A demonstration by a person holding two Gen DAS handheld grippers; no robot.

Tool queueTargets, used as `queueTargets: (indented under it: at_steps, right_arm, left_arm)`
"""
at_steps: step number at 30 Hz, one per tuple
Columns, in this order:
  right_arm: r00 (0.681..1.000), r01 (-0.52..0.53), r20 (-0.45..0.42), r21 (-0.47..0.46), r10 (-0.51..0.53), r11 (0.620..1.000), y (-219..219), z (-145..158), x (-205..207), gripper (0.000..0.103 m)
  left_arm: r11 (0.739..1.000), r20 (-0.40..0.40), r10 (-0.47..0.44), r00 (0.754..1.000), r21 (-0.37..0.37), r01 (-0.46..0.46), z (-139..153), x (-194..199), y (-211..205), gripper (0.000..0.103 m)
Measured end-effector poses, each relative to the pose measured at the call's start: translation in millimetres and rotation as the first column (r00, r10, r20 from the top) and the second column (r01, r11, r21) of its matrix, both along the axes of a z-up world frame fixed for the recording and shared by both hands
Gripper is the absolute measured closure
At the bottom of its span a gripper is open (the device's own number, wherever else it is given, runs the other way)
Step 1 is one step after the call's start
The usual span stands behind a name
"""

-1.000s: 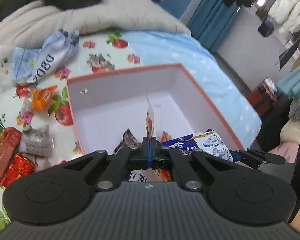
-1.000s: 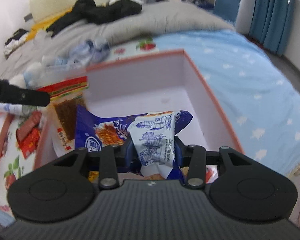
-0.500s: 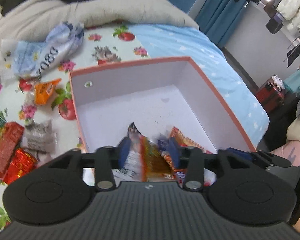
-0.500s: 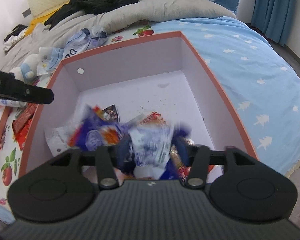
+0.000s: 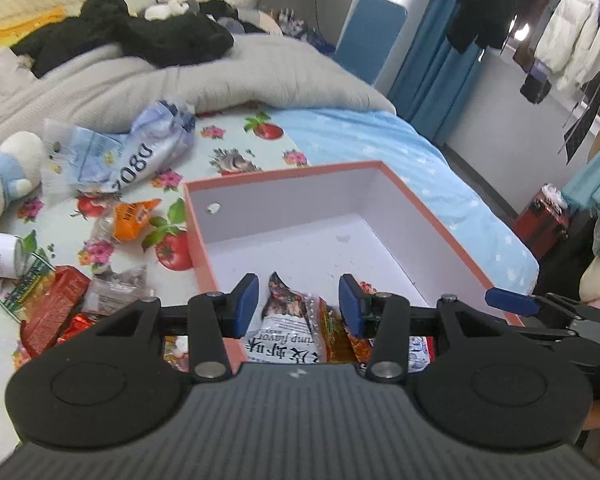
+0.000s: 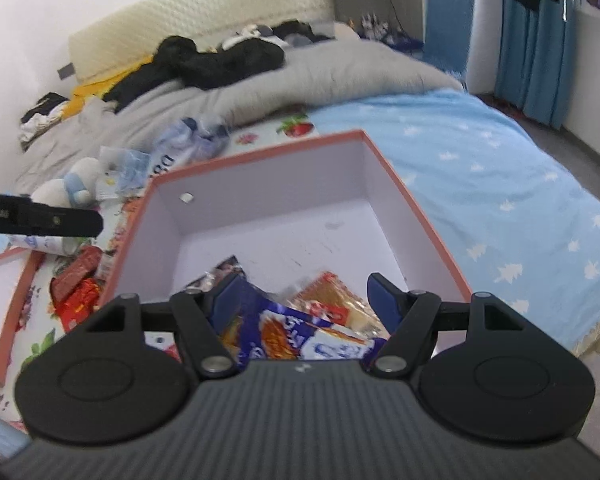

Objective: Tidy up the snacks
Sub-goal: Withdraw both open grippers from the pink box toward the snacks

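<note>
An orange-rimmed box point(image 5: 420, 208) with a white inside lies on the bed. My left gripper point(image 5: 298, 298) hangs open over its near end. The shrimp-flavour packet point(image 5: 288, 324) lies loose in the box below the jaws, touching neither pad. My right gripper point(image 6: 304, 294) is open too, above a blue and white snack bag point(image 6: 296, 334) that rests in the same box point(image 6: 420, 216) beside an orange packet point(image 6: 332, 300). The packets' lower ends are hidden behind the gripper bodies.
Loose snacks lie on the flowered sheet left of the box: an orange packet point(image 5: 134, 218), red packets point(image 5: 52, 308), a grey one point(image 5: 116, 284) and a blue-white bag point(image 5: 140, 156). The box lid point(image 6: 4, 312) lies at far left. A grey quilt point(image 5: 220, 80) lies behind.
Both grippers went from shut on a packet to open. The packets dropped into the box, and both grippers drew back from it.
</note>
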State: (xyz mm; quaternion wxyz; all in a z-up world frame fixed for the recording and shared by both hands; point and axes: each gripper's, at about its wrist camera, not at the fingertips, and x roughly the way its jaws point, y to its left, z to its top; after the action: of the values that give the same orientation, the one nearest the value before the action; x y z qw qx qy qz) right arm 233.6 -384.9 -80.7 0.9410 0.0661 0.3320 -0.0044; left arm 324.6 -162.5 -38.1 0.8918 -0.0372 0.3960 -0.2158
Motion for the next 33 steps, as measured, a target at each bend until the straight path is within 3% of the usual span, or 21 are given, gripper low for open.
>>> queueTargets:
  at_steps: [4,8,20,28,33]
  right_arm:
    - [0.999,-0.015,0.048,-0.005,0.015,1.0,11.3,7.3,-10.4,0.032]
    - [0.995,-0.027,0.092,-0.021,0.029,0.999,23.4,12.9,-19.9,0.032]
    - [0.982,-0.089,0.169,-0.005,0.089,0.996,66.6,8.6,-48.8,0.032]
    - [0.973,-0.126,0.198,0.004,0.123,0.992,91.5,-9.3,-70.2,0.032]
    - [0.963,-0.166,0.216,0.013,0.16,0.986,108.0,-18.8,-82.6,0.032]
  left_arm:
    - [1.0,0.045,0.018,0.999,-0.022,-0.017,5.3,-17.0,14.2,0.053]
    - [0.999,0.103,0.033,0.994,0.008,-0.034,7.7,-34.4,28.0,0.053]
    - [0.992,0.157,0.126,0.98,0.0,-0.128,-8.1,-78.6,82.9,0.053]
    - [0.975,0.094,0.221,0.971,-0.004,-0.222,-46.1,-102.7,125.7,0.053]
    - [0.953,0.04,0.303,0.952,-0.032,-0.302,-71.5,-119.6,153.2,0.053]
